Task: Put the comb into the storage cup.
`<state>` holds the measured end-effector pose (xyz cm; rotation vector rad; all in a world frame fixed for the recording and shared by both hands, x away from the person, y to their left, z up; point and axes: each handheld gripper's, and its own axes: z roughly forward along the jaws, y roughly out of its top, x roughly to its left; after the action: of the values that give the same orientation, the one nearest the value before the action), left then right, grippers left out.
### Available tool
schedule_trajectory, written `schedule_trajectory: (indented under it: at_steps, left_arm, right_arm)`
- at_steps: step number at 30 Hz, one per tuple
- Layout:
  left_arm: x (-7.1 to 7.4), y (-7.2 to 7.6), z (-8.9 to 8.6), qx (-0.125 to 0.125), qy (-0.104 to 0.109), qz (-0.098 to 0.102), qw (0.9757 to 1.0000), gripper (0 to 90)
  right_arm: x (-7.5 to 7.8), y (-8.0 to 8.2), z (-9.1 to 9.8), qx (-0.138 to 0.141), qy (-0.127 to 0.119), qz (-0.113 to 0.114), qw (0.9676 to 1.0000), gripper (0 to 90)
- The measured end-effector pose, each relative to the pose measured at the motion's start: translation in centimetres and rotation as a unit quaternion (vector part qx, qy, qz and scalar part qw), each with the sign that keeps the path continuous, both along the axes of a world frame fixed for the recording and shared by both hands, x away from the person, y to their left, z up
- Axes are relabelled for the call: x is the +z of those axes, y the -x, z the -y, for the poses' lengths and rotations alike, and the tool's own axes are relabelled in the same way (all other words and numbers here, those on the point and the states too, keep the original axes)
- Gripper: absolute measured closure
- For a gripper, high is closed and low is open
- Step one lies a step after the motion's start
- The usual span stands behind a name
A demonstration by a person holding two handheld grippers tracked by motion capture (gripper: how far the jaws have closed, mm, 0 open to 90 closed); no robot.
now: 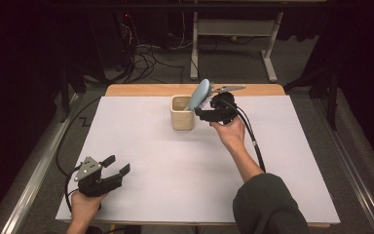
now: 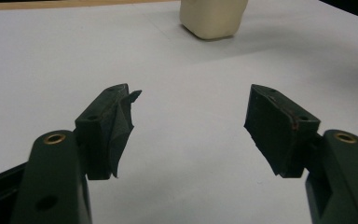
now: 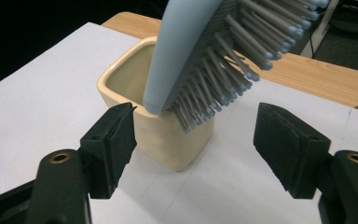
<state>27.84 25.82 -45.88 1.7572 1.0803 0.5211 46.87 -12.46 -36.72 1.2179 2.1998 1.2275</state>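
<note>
Overhead, high view: a pale blue hairbrush [image 1: 199, 94] leans handle-down in a cream square cup [image 1: 182, 113] at the far middle of the white tabletop [image 1: 141, 146], the right gripper [image 1: 205, 113] just beside it, the left gripper [image 1: 118, 165] spread and idle near the front edge. Left gripper view: jaws wide, nothing between, cup [image 2: 213, 17] well ahead. Right gripper view: jaws spread, pinching nothing; brush [image 3: 200, 51] looks light, stiff plastic with springy bristles, best taken across its smooth back; cup [image 3: 158, 126] glazed, likely slippery and breakable.

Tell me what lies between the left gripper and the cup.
Nothing: in the high view, only bare white table cover separates the left gripper from the cup.
</note>
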Motion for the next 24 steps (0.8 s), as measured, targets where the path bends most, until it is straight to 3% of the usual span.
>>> schedule_trajectory:
  at_steps: [24]
  left_arm:
    - [0.0, 0.0, -0.3, 0.007, 0.012, 0.003, 0.9999, 31.6]
  right_arm:
    - [0.1, 1.1, 2.3, -0.006, -0.006, 0.010, 0.9999, 29.4]
